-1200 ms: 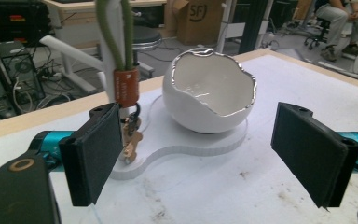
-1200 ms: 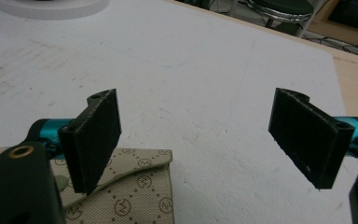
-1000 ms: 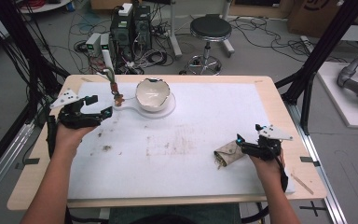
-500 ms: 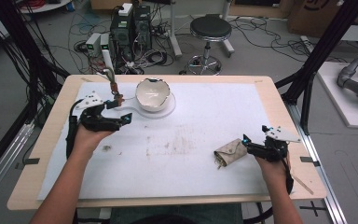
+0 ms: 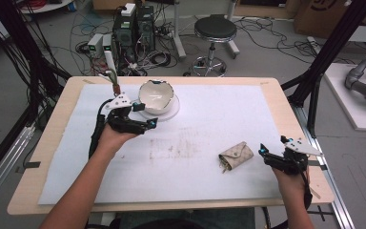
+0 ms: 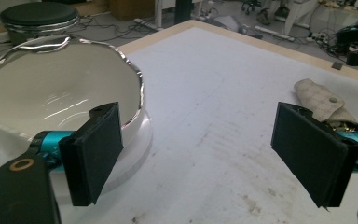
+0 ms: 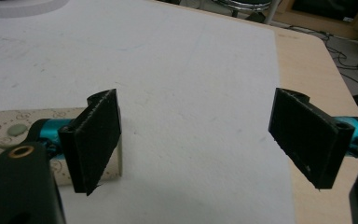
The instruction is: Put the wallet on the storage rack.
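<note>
Here, my left gripper [image 5: 140, 125] hovers wide open beside the bowl [image 5: 156, 95] at upper left, my right gripper [image 5: 272, 157] gapes empty near the pouch [image 5: 236, 154] at lower right; I'd approach the rim squarely.

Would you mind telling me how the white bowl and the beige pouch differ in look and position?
The bowl is glossy white and rigid with a wavy silver-edged rim; the pouch is beige, soft and patterned, with a snap flap. The bowl stands upright on a white round base beside the left tool; the pouch lies flat near the right tool. Both rest on the white mat, ungripped.
</note>
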Available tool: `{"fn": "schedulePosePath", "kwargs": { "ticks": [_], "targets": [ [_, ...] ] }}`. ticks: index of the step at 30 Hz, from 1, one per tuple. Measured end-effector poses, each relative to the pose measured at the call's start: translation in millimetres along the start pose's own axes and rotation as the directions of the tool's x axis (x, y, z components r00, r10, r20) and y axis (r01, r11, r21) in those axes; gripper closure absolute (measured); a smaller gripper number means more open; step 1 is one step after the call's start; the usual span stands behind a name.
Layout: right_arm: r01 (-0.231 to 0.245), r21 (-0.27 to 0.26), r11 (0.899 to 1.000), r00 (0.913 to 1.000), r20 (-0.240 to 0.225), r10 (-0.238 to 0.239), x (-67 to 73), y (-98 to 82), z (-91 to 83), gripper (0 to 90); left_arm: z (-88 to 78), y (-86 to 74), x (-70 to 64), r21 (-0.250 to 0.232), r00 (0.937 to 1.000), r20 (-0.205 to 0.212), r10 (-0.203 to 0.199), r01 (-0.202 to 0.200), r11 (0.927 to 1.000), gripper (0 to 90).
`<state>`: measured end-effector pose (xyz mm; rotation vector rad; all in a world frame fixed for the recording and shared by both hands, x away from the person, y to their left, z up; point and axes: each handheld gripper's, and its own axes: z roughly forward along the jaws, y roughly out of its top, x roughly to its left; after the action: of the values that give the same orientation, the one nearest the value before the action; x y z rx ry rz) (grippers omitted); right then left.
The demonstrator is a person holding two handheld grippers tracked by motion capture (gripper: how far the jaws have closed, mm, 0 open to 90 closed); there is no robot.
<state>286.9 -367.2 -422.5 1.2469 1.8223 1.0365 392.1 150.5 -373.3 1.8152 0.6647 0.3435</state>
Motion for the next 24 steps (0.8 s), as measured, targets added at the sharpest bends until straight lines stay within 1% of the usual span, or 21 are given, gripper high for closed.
{"fn": "schedulePosePath", "kwargs": {
  "ticks": [3,5,7,11,12,13,14,15,16,19,20,22,24],
  "targets": [
    [-0.01,-0.002,1.0,0.9997,0.02,0.01,-5.8,-4.6,-7.7,17.1,11.9,1.4,-4.7,0.004,0.9997,0.024,-0.001,0.001,1.0,16.5],
    [-0.017,-0.001,1.0,0.9995,0.028,0.017,-8.0,-6.8,-11.7,17.1,20.1,3.3,-9.2,0.015,0.9991,0.043,0.009,-0.01,0.9998,16.4],
    [-0.023,0.0,1.0,0.9991,0.035,0.023,-10.3,-9.1,-15.4,17.1,27.7,4.7,-15.3,0.011,0.9982,0.058,0.015,-0.016,0.9998,16.5],
    [-0.033,0.004,0.999,0.9984,0.047,0.032,-13.2,-12.8,-21.8,17.1,45.8,6.1,-29.8,0.025,0.9944,0.103,0.026,-0.028,0.9993,16.5],
    [-0.033,0.004,0.999,0.9984,0.047,0.032,-13.2,-12.8,-21.8,17.1,45.8,6.1,-29.8,0.025,0.9944,0.103,0.026,-0.028,0.9993,16.5],
    [-0.031,0.004,0.999,0.9981,0.054,0.031,-14.5,-14.5,-24.2,17.1,49.6,6.4,-33.5,0.031,0.9932,0.112,0.031,-0.035,0.9989,16.5],
    [-0.029,0.004,1.0,0.998,0.056,0.029,-15.2,-15.1,-25.1,17.1,56.9,6.9,-41.0,0.033,0.9914,0.121,0.05,-0.055,0.9979,16.5],
    [-0.031,0.006,0.999,0.9978,0.058,0.031,-15.6,-15.7,-26.2,17.1,56.9,6.9,-41.0,0.033,0.9914,0.121,0.05,-0.055,0.9979,16.5],
    [-0.035,0.006,0.999,0.9976,0.06,0.035,-16.0,-16.1,-27.0,17.1,63.4,7.7,-48.5,0.034,0.9894,0.134,0.056,-0.061,0.9976,16.5],
    [-0.037,0.004,0.999,0.9972,0.065,0.036,-17.6,-17.2,-28.4,17.1,72.7,9.5,-58.4,0.037,0.9863,0.15,0.067,-0.074,0.9966,16.5],
    [-0.037,0.004,0.999,0.9972,0.065,0.036,-17.6,-17.2,-28.4,17.1,72.7,9.5,-58.4,0.037,0.9863,0.15,0.067,-0.074,0.9966,16.5],
    [-0.039,0.005,0.999,0.997,0.067,0.039,-18.6,-17.8,-29.4,17.1,79.0,9.9,-65.5,0.045,0.9838,0.162,0.077,-0.085,0.9953,16.5],
    [-0.036,0.005,0.999,0.997,0.068,0.036,-19.3,-18.4,-30.1,17.1,85.0,10.0,-73.3,0.059,0.9839,0.158,0.084,-0.095,0.9937,16.2]
  ]
}}
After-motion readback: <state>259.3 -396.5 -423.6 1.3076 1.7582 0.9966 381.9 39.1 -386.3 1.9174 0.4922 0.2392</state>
